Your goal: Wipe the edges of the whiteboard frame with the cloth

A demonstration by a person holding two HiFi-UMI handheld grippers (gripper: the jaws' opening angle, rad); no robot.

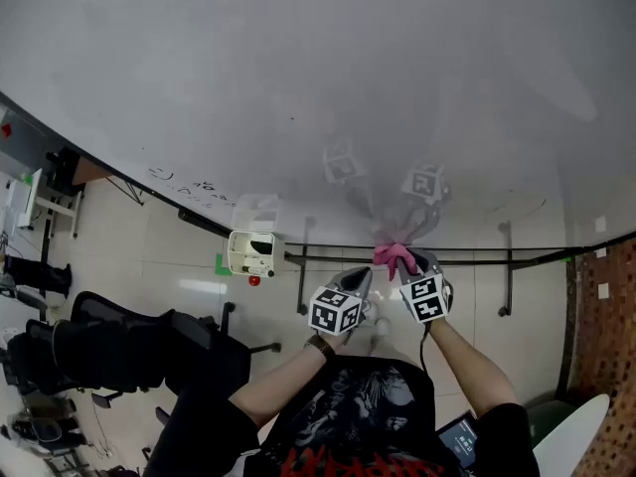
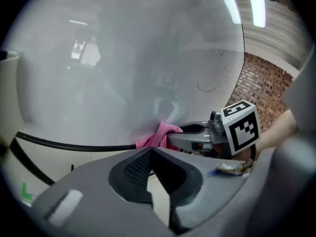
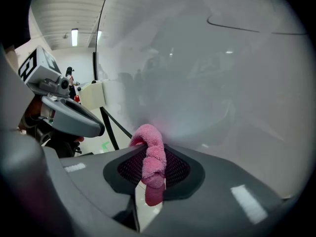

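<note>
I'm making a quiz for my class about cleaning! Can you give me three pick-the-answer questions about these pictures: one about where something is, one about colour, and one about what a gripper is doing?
1. Where is the cloth?
A. in a bucket
B. at the bottom frame edge of the whiteboard
C. on a table

2. What colour is the cloth?
A. pink
B. green
C. yellow

3. What is the right gripper doing?
A. hanging open
B. holding a pen
C. clamped shut on the cloth

Answers:
1 B: the head view shows it at the board's black lower edge.
2 A: both gripper views show it pink.
3 C: the right gripper view shows the cloth pinched between its jaws.
</note>
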